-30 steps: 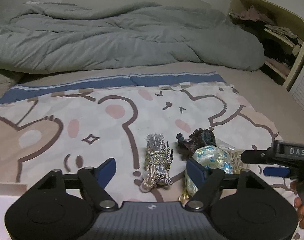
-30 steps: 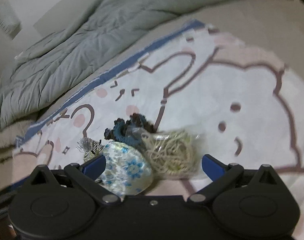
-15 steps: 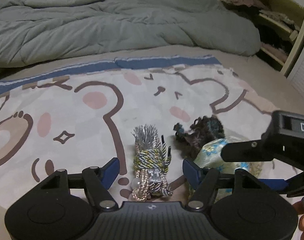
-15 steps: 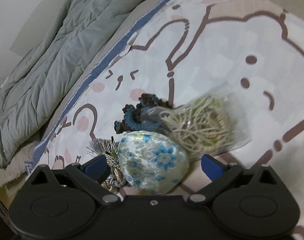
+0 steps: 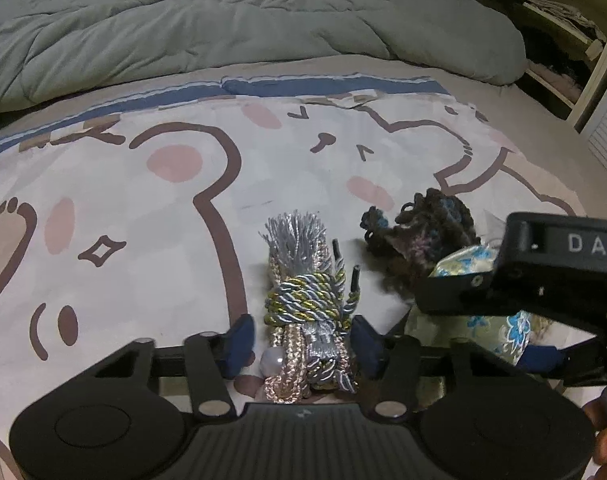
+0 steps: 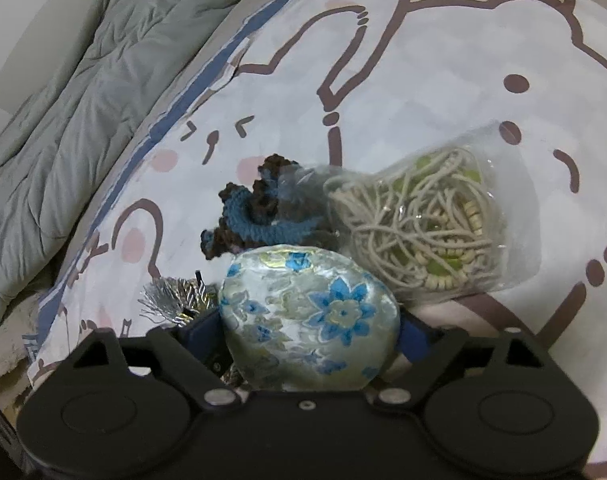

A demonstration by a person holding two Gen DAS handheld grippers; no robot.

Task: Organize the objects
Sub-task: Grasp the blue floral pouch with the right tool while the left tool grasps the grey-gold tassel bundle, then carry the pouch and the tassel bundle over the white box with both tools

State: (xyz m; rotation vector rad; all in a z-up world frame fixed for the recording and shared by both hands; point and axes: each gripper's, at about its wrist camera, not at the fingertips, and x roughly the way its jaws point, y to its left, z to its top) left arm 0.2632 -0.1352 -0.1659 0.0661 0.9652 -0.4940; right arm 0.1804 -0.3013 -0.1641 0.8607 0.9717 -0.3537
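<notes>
The left claw (image 5: 301, 344) has just been closing, and its 2 blue pads stand on both sides of a bundle of twisted cords (image 5: 305, 312). The right pad seems to touch the bundle, while a small gap shows at the left pad, so I cannot tell if the pinch is complete. The bundle has silver, gold and beige cords, with a silver tassel at its far end, and it lies on the bed.

The right claw (image 6: 311, 332) has also just been closing. Its pads press on both sides of a round pouch with blue flowers (image 6: 309, 320), so it pinches this pouch. In the left wrist view, the same claw is at the right, above the pouch.

Just behind the pouch lies a crocheted piece in brown and blue (image 6: 259, 216). Beside it, at the right, is a clear plastic bag of beige cord and beads (image 6: 427, 224). All 4 things rest close together on a bear-print sheet (image 5: 143, 208). Further back a grey-green duvet (image 5: 223, 20) is piled on the bed. A wooden shelf (image 5: 575, 40) stands at the far right.
</notes>
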